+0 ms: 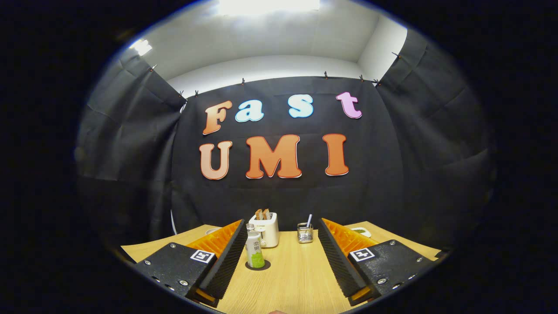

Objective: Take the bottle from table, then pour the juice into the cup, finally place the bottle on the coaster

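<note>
The juice bottle (255, 250) stands upright on a dark round coaster (258, 265) on the table (292, 274), between the spread fingers of the hand-held gripper (279, 244), nearer the left one. The gripper is empty. Judged finished, or not begun; the cup (305, 233) beyond cannot confirm

Black-draped booth (130, 131), wooden table (292, 279)

Table (296, 279): coaster (258, 266), toaster (267, 229), holder (305, 233).
</note>
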Motion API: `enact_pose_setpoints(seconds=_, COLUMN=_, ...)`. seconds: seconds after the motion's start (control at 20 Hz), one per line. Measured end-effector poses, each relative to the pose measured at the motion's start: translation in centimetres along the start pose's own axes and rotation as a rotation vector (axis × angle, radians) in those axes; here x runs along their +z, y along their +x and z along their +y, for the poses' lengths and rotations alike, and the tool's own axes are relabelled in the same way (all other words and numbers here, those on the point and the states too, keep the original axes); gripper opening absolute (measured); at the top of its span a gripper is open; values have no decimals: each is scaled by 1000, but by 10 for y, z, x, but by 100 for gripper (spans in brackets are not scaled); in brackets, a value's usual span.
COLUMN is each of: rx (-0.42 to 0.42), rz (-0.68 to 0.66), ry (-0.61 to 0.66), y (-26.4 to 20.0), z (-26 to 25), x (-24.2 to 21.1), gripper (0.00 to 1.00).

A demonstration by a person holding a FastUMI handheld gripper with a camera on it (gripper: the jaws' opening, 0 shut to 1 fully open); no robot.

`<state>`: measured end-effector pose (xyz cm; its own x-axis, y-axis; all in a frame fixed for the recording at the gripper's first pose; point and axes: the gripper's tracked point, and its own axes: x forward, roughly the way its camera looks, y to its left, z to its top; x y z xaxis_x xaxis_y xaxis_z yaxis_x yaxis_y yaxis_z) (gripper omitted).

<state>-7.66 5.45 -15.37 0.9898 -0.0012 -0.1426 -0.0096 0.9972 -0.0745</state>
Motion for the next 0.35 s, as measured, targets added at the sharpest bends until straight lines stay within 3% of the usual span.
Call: enact_pose_setpoints(seconds=0.35, rx=21, rz=-21, ry=38, y=-3, z=8, x=6, gripper=97)
